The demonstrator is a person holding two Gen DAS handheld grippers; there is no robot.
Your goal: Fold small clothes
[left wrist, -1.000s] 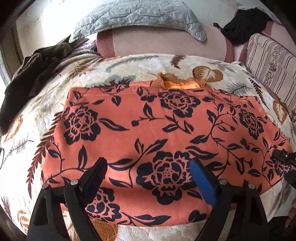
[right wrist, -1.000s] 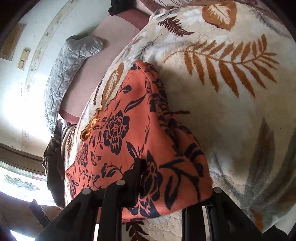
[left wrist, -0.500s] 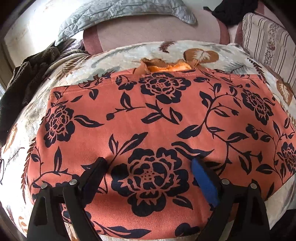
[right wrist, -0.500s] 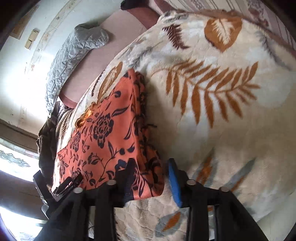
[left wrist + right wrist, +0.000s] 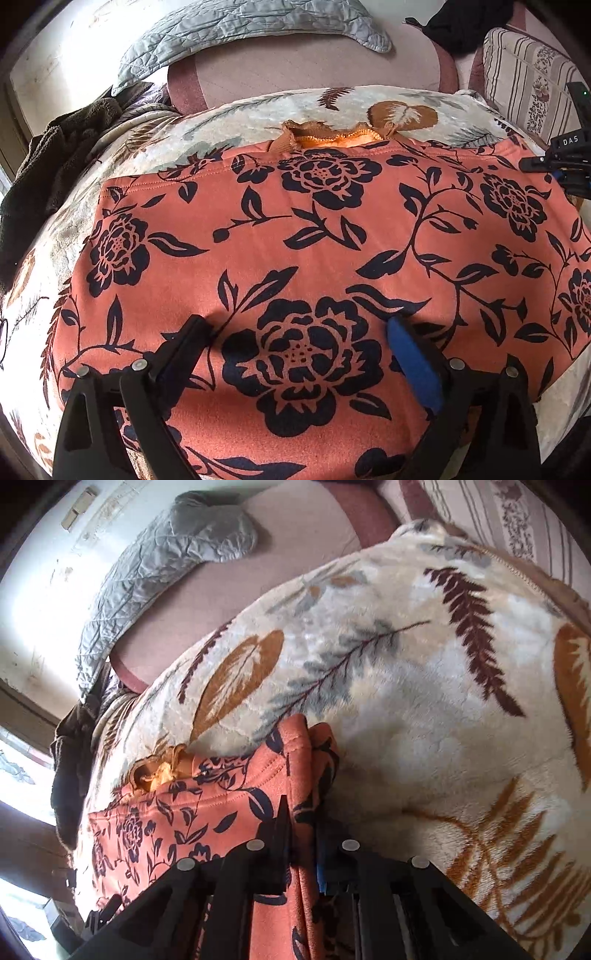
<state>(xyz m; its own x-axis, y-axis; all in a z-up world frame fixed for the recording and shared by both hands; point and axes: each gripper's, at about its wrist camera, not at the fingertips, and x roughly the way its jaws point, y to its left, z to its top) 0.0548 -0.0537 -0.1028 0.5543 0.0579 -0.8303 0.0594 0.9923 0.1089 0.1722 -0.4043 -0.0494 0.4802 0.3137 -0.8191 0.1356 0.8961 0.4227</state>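
Orange floral garment point(image 5: 332, 258) lies spread on the leaf-print fleece blanket point(image 5: 424, 701) w/ its stitched hem at the far side and an orange ribbed collar point(image 5: 325, 134) poking out past that hem, so it looks already folded once in half.

Left gripper point(image 5: 295, 328): jaws wide open, both tips resting on or just above the cloth near the close edge, straddling the big black flower; nothing pinched.

Right gripper point(image 5: 301, 812): jaws nearly closed, clamped on the garment's right side edge, where several layers bunch between the two fingers. Seen in the left wrist view too, at the far right by the cloth's corner.

Step in hand, by my read: setting up the next fold – right side gripped, left side not yet.

Next move likely calls for:
- left either closing on the near edge or pressing down as an anchor along the intended crease
- right lifting its edge & carrying it across toward the left, keeping all layers together so none slips out
- laying edge on edge, square w/ the hem

Risk: the fleece is plush, so the lower layer may drag & wrinkle. Can't tell if the right has every layer caught.
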